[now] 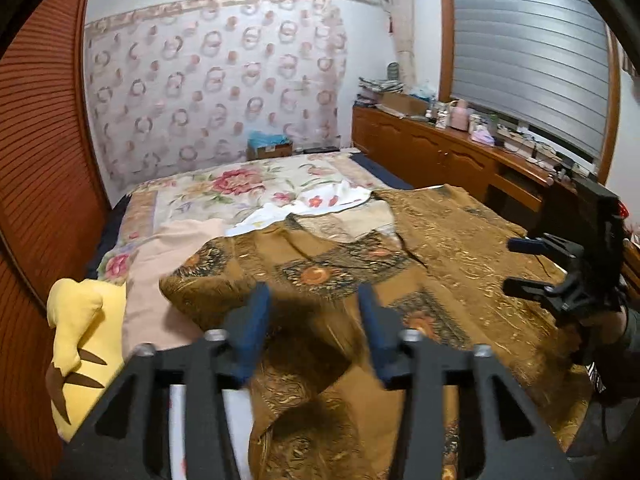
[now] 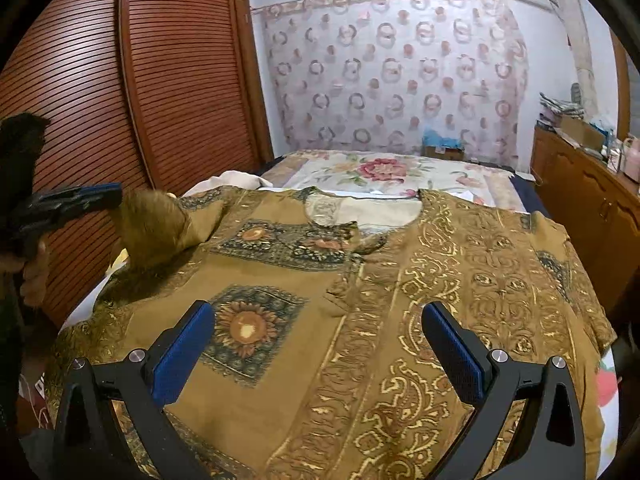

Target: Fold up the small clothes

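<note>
Bedroom surroundings frame everything: a bed (image 2: 400, 172) with a floral cover fills the middle, and a brown patterned shirt (image 2: 360, 280) lies spread across its near half.

Nearest the right wrist camera, the right gripper (image 2: 316, 344) hangs above the shirt's lower front with its blue pads (image 2: 180, 356) wide apart and nothing between them. Just past it sit sunflower prints (dark-bordered squares) on the shirt's left half and gold scrollwork on its right half. The neckline opens toward the far side of the bed.

At the shirt's left edge, the sleeve (image 2: 156, 228) stands lifted and blurred, folded up over the body. The left gripper (image 2: 100, 196) is just beside it, fingers spread and no cloth pinched between them; whether a pad brushes the sleeve cannot be told. In the left wrist view, the left gripper (image 1: 316, 312) shows open blue fingers above the folded-over brown fabric.

Beside the shirt lie a pink cloth (image 1: 160, 280) and a yellow plush toy (image 1: 84, 344). Further back, a louvred wooden wardrobe (image 2: 160, 72) stands left, a low wooden cabinet (image 1: 440, 152) runs right under a shuttered window (image 1: 528, 52), and patterned wallpaper (image 2: 392, 72) covers the far wall.
</note>
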Demonstrator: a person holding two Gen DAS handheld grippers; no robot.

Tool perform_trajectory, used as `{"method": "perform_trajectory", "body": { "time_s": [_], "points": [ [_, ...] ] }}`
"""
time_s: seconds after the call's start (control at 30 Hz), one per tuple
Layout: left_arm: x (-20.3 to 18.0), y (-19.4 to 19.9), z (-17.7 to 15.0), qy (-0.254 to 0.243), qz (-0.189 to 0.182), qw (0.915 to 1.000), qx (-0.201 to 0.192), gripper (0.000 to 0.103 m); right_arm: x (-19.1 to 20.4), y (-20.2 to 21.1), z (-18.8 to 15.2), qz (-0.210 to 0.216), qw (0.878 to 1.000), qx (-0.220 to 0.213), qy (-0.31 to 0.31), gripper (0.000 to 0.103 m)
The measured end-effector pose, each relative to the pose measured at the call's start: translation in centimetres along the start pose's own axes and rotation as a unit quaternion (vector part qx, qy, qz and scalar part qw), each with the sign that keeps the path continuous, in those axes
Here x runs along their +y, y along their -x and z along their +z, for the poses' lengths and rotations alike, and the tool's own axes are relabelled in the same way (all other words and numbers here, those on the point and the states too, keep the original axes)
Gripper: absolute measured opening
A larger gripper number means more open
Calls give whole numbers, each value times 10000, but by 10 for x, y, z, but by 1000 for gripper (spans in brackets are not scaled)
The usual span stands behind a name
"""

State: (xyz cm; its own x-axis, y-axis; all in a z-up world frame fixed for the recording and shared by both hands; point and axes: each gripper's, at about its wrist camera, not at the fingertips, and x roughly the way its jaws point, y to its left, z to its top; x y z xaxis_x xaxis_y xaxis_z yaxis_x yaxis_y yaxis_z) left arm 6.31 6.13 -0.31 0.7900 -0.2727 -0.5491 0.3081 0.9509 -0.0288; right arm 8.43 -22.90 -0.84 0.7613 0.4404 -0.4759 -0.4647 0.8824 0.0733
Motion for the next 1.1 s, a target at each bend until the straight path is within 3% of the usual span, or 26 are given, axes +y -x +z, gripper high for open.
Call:
{"method": "perform_trajectory", "body": {
  "time_s": [0.03, 0.1, 0.4, 0.5, 0.57, 0.63, 0.8, 0.93, 1.1],
  "points": [
    [-1, 2, -1, -12, 33, 10000, -15, 67, 3, 0, -1, -6, 10000, 13, -12, 103],
    [-1, 10, -4, -4, 220, 9997, -90, 78, 8, -1, 0, -6, 10000, 33, 6, 103],
    [27, 31, -28, 498, 733, 9957, -257, 79, 32, -14, 20, 254, 9990, -119, 355, 97],
    [37, 33, -36, 598, 919, 9936, -258, 79, 44, -25, 32, 450, 9976, -214, 472, 88],
    [42, 35, -41, 669, 975, 9926, -270, 79, 55, -36, 42, 587, 9963, -263, 572, 72],
    [46, 36, -46, 761, 1020, 9915, -278, 79, 69, -46, 51, 744, 9945, -285, 686, 65],
    [52, 41, -54, 878, 1155, 9889, -332, 79, 102, -78, 68, 1223, 9870, -281, 1003, 59],
    [56, 43, -59, 939, 1202, 9877, -346, 79, 128, -117, 65, 1599, 9781, 170, 1320, 59],
    [56, 42, -66, 997, 1171, 9876, -317, 79, 150, -165, 54, 1594, 9695, 998, 1572, 59]
  ]
}}
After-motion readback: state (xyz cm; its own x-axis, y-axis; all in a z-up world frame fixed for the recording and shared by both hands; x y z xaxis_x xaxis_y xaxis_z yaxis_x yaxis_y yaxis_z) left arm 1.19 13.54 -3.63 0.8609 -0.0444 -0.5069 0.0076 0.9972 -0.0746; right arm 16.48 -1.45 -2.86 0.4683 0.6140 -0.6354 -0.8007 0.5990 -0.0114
